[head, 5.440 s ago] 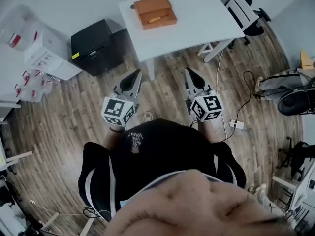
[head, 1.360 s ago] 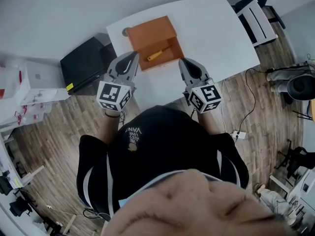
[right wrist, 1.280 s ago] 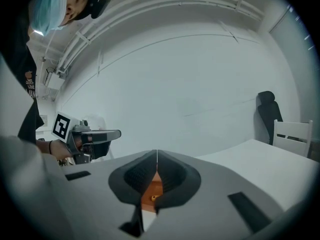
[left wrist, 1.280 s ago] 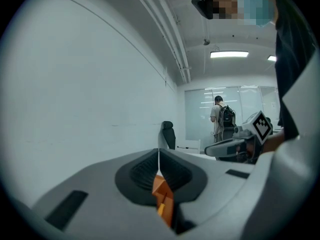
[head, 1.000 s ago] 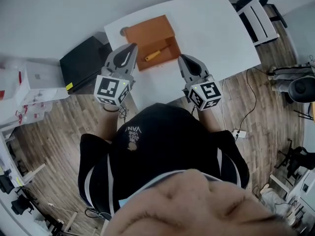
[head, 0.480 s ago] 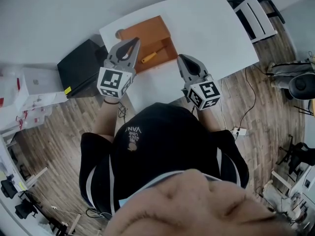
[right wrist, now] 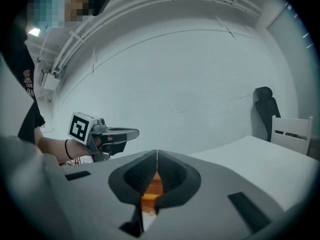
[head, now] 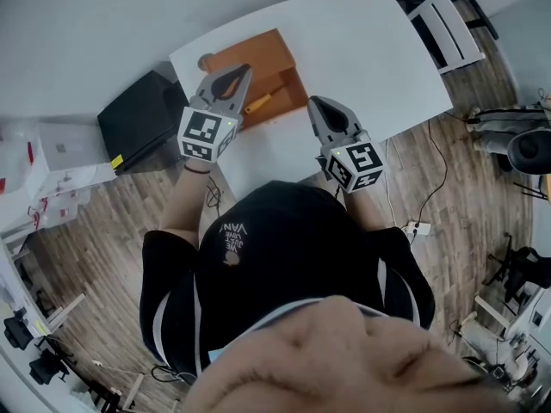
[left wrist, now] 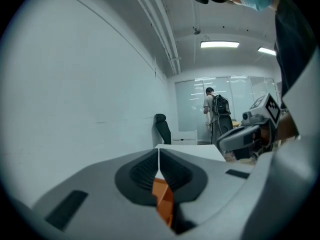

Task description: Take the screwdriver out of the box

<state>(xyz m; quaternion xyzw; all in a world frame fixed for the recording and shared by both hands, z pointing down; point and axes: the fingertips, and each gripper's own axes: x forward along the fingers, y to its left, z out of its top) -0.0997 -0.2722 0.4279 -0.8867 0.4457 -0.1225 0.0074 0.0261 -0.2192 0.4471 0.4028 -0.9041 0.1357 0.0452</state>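
An open orange box (head: 277,74) lies on the white table (head: 362,50), its lid folded back to the far left. Inside it lies a screwdriver (head: 261,101) with a yellow-orange handle. My left gripper (head: 231,79) is shut and empty, its tips over the box's left part, just left of the screwdriver. My right gripper (head: 318,108) is also shut and empty, over the table by the box's near right corner. In the left gripper view the shut left gripper (left wrist: 158,153) shows orange box (left wrist: 163,204) below it. In the right gripper view the right gripper (right wrist: 157,156) is shut.
A black cabinet (head: 142,119) stands left of the table, white boxes (head: 52,157) further left. A white chair (head: 448,24) is at the table's right end. A power strip (head: 414,228) and cables lie on the wood floor. A person with a backpack (left wrist: 216,109) stands far off.
My left gripper has moved forward and to the right, from beside the box's left side to over its left part. The right gripper has hardly moved. Both stay shut.
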